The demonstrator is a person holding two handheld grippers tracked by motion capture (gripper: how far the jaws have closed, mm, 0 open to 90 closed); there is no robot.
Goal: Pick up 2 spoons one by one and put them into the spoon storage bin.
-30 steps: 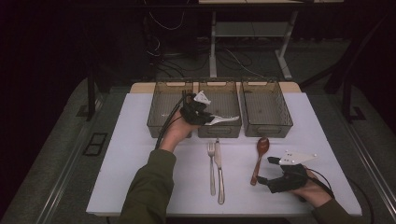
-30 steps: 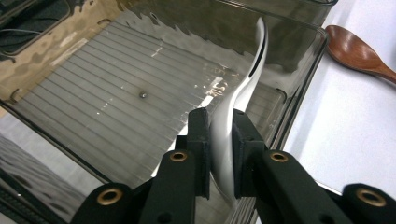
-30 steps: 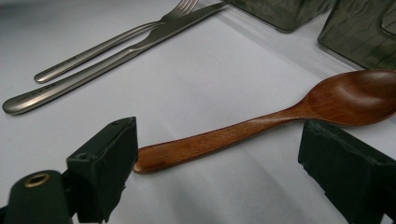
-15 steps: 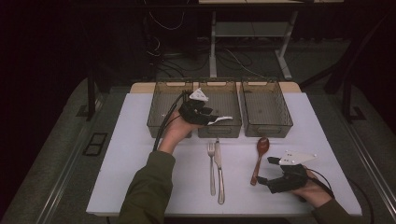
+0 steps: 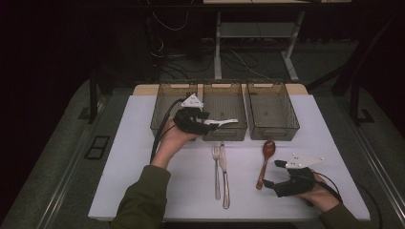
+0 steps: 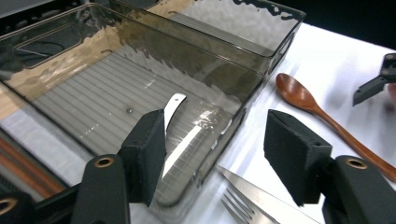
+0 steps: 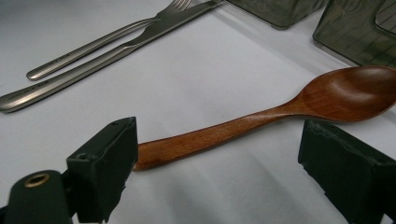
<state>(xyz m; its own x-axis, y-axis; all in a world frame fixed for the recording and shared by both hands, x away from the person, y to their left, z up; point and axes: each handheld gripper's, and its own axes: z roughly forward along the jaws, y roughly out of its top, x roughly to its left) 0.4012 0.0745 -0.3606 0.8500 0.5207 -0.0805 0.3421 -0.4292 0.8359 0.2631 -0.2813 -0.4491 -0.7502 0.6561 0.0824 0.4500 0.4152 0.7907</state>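
On the desk [image 5: 143, 157], the right gripper [image 7: 219, 163] is sitting released around the wooden spoon [image 7: 261, 121]: light, stiff, smooth; best grasped mid-handle

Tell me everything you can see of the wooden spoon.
The wooden spoon is one piece of reddish-brown, smooth-looking wood with an oval bowl and a slim handle. It lies flat on the white table, bowl up and toward the bins, right of the knife. Its handle end sits between the right gripper's open jaws, unclamped.
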